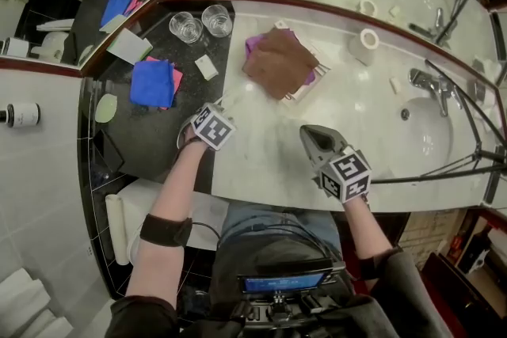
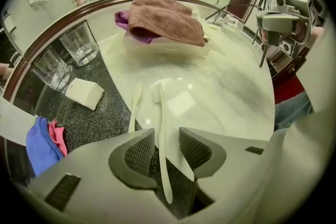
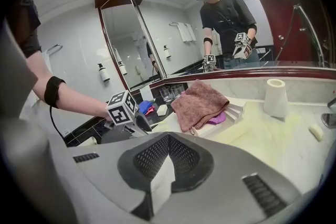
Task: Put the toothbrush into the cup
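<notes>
Left gripper (image 2: 160,148), jaws apart, straddles toothbrush (image 2: 159,110) lying on marble worktop (image 2: 226,92), pads apparently clear; right gripper (image 3: 167,157) closed, empty; mirror (image 3: 131,34) behind.

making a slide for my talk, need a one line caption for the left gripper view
Left gripper, jaws apart, straddles a white toothbrush lying on the counter, brown towel beyond.

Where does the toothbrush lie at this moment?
In the left gripper view the toothbrush lies flat on the counter, across the edge between white marble and dark stone, between the open left tongs; the brown towel is beyond it.
</notes>
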Available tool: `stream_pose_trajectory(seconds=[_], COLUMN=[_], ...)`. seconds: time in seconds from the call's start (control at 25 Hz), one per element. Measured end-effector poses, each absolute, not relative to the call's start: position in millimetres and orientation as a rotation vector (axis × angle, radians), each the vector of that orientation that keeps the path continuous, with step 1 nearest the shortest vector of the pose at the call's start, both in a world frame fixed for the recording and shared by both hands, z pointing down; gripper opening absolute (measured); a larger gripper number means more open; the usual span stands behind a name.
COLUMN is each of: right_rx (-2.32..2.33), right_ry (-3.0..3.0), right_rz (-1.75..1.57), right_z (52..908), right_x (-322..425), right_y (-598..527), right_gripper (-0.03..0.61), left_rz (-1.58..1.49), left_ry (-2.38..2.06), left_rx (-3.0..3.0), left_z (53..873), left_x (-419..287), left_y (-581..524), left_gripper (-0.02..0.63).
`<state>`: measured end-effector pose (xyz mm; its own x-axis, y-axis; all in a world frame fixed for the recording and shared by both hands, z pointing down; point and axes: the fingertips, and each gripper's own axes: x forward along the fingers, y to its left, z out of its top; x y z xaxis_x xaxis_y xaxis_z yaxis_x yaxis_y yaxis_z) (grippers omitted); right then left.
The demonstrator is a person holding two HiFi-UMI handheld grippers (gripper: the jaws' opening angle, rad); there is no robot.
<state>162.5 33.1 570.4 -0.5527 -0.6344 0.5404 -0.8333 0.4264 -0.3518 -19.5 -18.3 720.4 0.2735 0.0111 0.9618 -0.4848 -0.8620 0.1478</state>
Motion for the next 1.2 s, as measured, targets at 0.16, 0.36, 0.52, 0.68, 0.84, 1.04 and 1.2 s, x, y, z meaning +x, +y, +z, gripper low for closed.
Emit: stream_pose_trajectory(seconds=[0.16, 0.36, 0.52, 0.68, 0.84, 1.04, 1.2], right_rx=[1.26, 1.246, 1.247, 1.25, 1.232, 1.191, 1.169], right_ry=[-2.356, -2.37, -2.368, -2.364, -2.374, -2.397, -2.414], right_rz=[0.864, 0.878, 0.878, 0.874, 0.865, 0.839, 0.8], right_z=[570.5, 563.7, 564.4, 566.5, 563.7, 553.5, 543.4], right_x=[161.6, 155.0, 156.8, 158.6, 156.5, 152.8, 152.8], right_y=[34.3, 33.7, 34.7, 36.3, 38.4, 41.3, 39.0], right_gripper=[0.006, 0.006, 0.006, 0.006, 0.006, 0.006, 0.006], left_rz=[1.649, 1.604, 1.625, 1.612, 1.592, 1.365, 1.14], left_ry=[-0.441, -0.432, -0.431, -0.465, -0.552, -0.652, -0.764], left_rx=[2.114, 2.115, 2.119, 2.125, 2.138, 2.233, 2.323], left_z=[707.9, 717.1, 716.1, 706.8, 682.4, 640.6, 595.2], left_x=[-24.4, -20.7, -21.1, -22.9, -28.8, -15.1, -3.6], left_y=[-29.9, -24.3, -21.2, -18.5, -22.9, -22.1, -16.7], left_gripper=[0.109, 0.025, 0.025, 0.025, 0.025, 0.025, 0.025])
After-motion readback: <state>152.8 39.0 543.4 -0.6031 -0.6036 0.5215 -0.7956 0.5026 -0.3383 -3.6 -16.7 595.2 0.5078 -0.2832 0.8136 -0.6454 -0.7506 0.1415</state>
